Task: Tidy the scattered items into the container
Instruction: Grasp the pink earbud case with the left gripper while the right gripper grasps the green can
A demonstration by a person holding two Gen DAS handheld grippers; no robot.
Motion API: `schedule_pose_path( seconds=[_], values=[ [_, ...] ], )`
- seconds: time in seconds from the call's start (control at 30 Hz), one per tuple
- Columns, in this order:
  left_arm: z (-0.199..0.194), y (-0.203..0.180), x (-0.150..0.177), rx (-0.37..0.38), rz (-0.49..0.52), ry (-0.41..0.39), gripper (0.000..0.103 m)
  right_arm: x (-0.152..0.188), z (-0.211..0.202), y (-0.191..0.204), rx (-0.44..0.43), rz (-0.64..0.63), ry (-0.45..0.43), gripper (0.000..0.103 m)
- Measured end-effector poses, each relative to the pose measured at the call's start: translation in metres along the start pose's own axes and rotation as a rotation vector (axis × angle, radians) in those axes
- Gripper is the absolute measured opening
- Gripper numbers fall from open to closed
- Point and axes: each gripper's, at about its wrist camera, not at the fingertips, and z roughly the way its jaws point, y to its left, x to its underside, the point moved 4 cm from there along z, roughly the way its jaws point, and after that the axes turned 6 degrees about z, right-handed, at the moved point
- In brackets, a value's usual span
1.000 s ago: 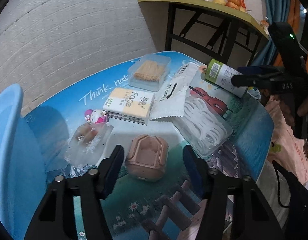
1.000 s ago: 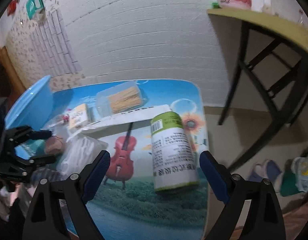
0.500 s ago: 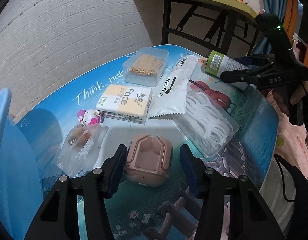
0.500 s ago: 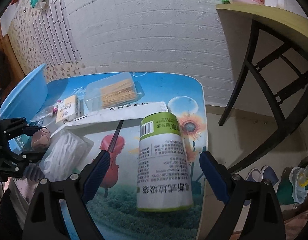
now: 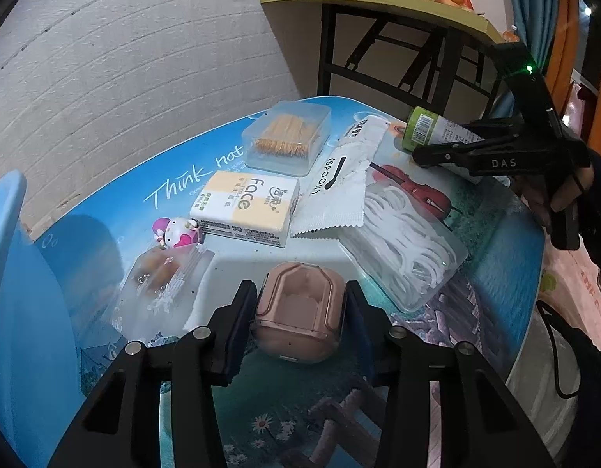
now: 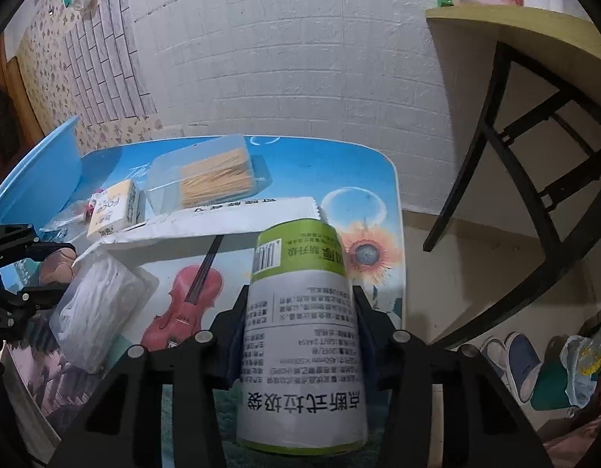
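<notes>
Both tools gripping, nothing binned yet
Left tool (image 5: 298,312) clamps the pink case (image 5: 298,312); right tool (image 6: 298,327) clamps the bag roll (image 6: 300,335); both on the worktop (image 5: 495,273), blue basin (image 5: 12,292) alongside.

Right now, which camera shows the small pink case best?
The left wrist view: the pink case lies close and whole between the left gripper fingers. The right wrist view shows only a small, partly hidden piece of it at the far left edge.

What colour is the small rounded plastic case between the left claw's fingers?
Dusty pink small rounded plastic case, clearest in the left wrist view.
</notes>
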Motion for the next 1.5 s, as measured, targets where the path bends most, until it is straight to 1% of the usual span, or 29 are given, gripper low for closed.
schedule_pose_path(
  seconds=[0.13, 0.27, 0.5, 0.73, 0.87, 1.03, 1.17, 1.23, 1.27, 1.33, 1.37, 1.43, 1.5],
  values=[
    [0.001, 0.000, 0.000, -0.008, -0.013, -0.002, 0.044, 0.004, -0.003, 0.002, 0.006, -0.006, -0.008, 0.048],
    [0.001, -0.002, 0.000, -0.003, -0.018, -0.004, 0.044, 0.008, -0.005, 0.003, 0.006, 0.016, -0.014, 0.048],
    [-0.008, 0.001, 0.001, -0.012, -0.048, -0.032, 0.044, 0.018, -0.016, 0.010, 0.009, 0.040, -0.019, 0.048],
    [-0.026, -0.002, 0.004, -0.025, -0.078, -0.064, 0.044, 0.028, -0.038, 0.023, -0.013, 0.115, -0.051, 0.048],
    [-0.040, -0.005, 0.011, -0.039, -0.125, -0.085, 0.044, 0.036, -0.047, 0.026, -0.017, 0.185, -0.050, 0.048],
    [-0.055, -0.010, 0.016, -0.048, -0.138, -0.119, 0.044, 0.042, -0.064, 0.035, -0.005, 0.232, -0.076, 0.048],
    [-0.069, -0.010, 0.019, -0.095, -0.172, -0.155, 0.044, 0.044, -0.069, 0.050, 0.037, 0.249, -0.038, 0.048],
    [-0.076, -0.010, 0.020, -0.110, -0.184, -0.190, 0.044, 0.043, -0.071, 0.057, 0.033, 0.257, -0.041, 0.048],
    [-0.078, -0.009, 0.020, -0.107, -0.196, -0.209, 0.044, 0.042, -0.073, 0.061, 0.030, 0.259, -0.052, 0.048],
    [-0.080, -0.010, 0.019, -0.092, -0.215, -0.220, 0.044, 0.037, -0.076, 0.069, 0.029, 0.264, -0.070, 0.047],
    [-0.081, -0.010, 0.017, -0.092, -0.210, -0.214, 0.044, 0.035, -0.079, 0.073, 0.027, 0.267, -0.081, 0.048],
    [-0.084, -0.012, 0.014, -0.116, -0.174, -0.206, 0.044, 0.030, -0.086, 0.080, 0.024, 0.263, -0.098, 0.047],
    [-0.096, -0.013, 0.009, -0.136, -0.148, -0.230, 0.044, 0.028, -0.094, 0.085, 0.015, 0.261, -0.122, 0.047]
  ],
)
